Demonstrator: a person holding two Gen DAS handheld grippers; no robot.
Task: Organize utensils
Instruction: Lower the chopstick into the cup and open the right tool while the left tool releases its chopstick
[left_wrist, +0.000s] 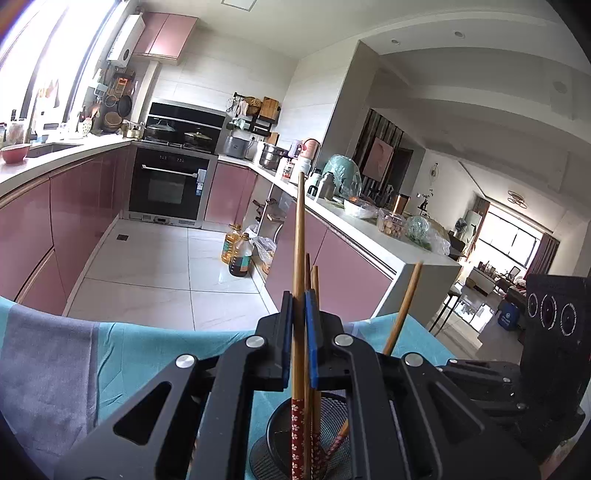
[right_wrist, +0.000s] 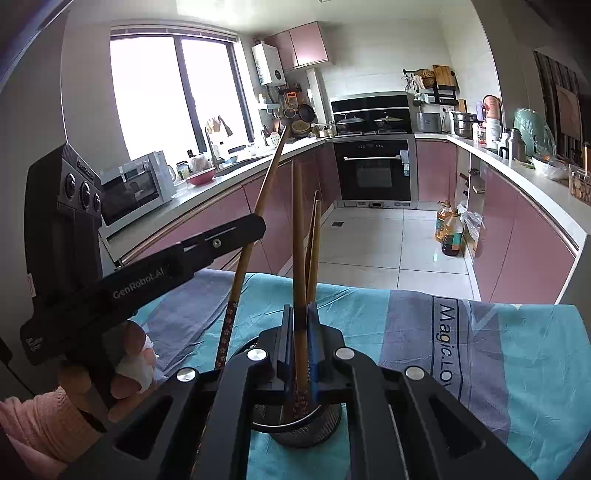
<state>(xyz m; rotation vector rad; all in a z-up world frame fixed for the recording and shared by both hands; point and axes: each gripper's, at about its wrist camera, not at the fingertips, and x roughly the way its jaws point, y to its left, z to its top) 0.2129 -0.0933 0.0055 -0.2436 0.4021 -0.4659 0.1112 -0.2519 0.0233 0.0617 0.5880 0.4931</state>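
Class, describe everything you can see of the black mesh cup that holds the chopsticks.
The mesh cup is a round, black holder of what looks like metal mesh with a solid rim. It stands upright on the teal and grey cloth, close below both grippers. Several wooden chopsticks with red flowered ends stand in it, leaning against its rim. Its base is partly hidden by the fingers.

Left gripper (left_wrist: 299, 332) clamped shut, pointing slightly downward. Right gripper (right_wrist: 300, 332) likewise closed tight, tilted down more steeply. Left hand (right_wrist: 129, 362) wrapped round its handle, pink sleeve (right_wrist: 33, 424) at wrist.
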